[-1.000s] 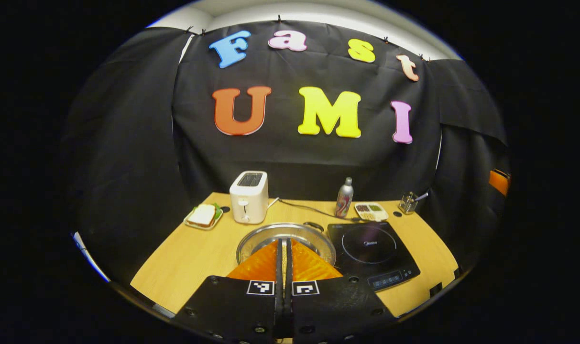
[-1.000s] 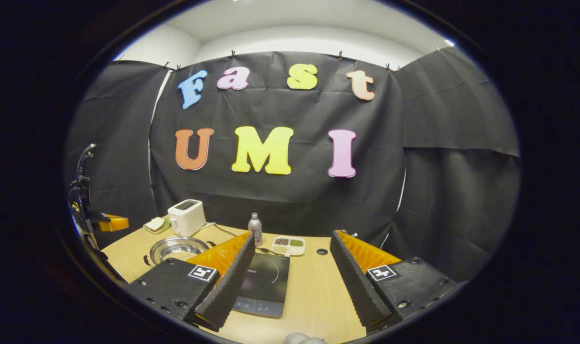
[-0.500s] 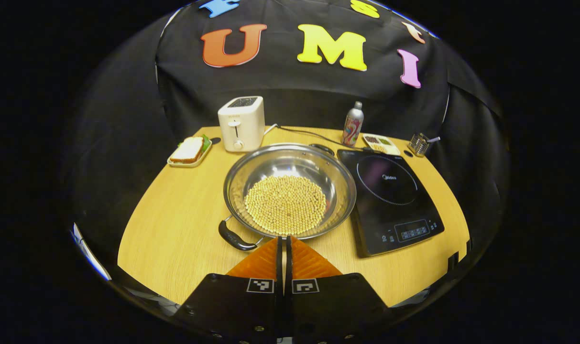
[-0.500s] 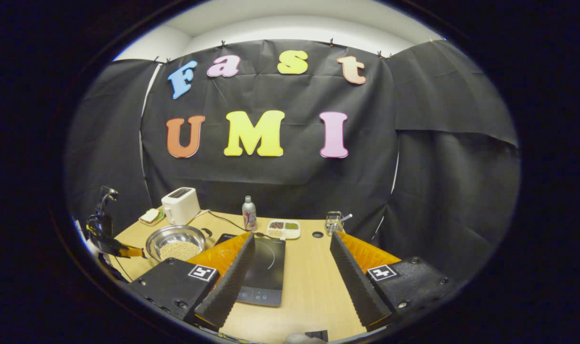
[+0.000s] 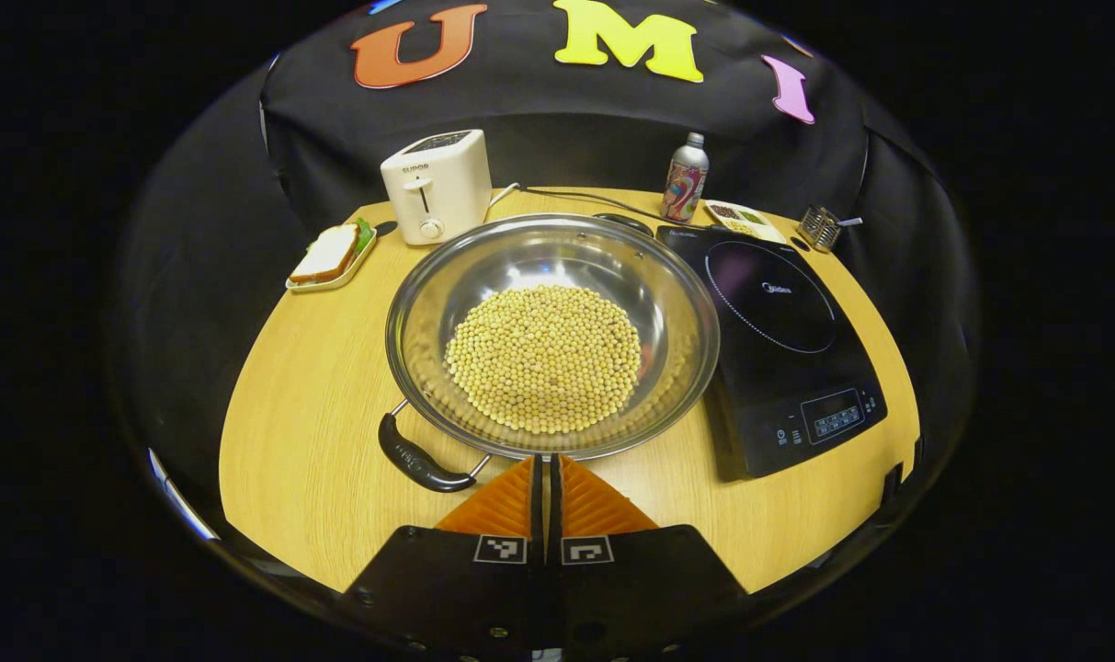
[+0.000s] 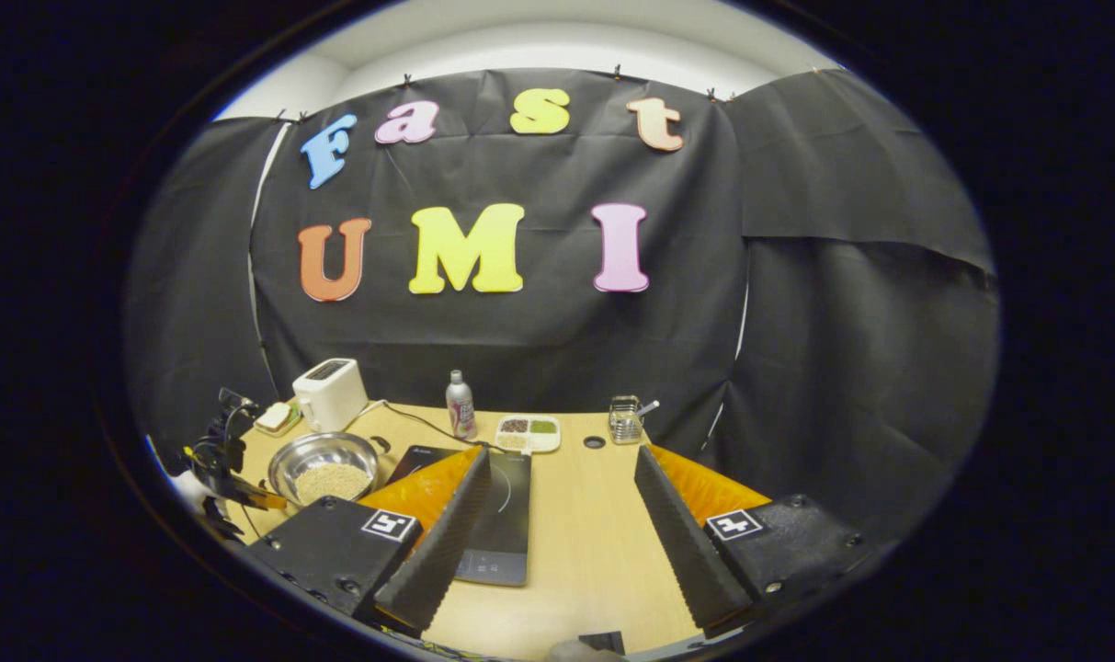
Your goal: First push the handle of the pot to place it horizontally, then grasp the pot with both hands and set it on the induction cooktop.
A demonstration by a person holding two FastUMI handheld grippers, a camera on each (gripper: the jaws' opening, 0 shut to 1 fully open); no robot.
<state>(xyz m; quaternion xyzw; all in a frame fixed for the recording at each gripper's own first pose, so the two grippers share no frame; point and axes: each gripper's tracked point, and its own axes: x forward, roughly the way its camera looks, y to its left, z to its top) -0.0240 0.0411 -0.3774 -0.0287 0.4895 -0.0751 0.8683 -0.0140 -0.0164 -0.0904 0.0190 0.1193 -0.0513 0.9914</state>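
Note:
A steel pot [image 5: 520, 267] holding yellow beans [image 5: 545, 357] stands mid-table, just left of the black induction cooktop [image 5: 768, 294]. One black pot handle [image 5: 417, 459] points toward the near left; the other [image 5: 626, 221] sits at the far rim. My left gripper [image 5: 548, 462] is shut with nothing in it, its tips just short of the pot's near rim, right of the near handle. My right gripper [image 6: 562, 457] hangs open over the table's right part, with the cooktop [image 6: 506, 496] between its fingers. In the right gripper view the pot [image 6: 323, 449] and the left gripper [image 6: 235, 483] appear far left.
A white toaster [image 5: 438, 184] with its cord, a sandwich plate [image 5: 330, 256], a bottle [image 5: 686, 179], a divided snack tray [image 5: 741, 216] and a wire holder [image 5: 819, 225] line the table's back. Bare wood table [image 5: 309, 414] lies left of the pot.
The left gripper's view has tipped down and moved closer to the pot, which now looks larger with its beans and near handle showing. The right gripper shifted slightly and stayed open.

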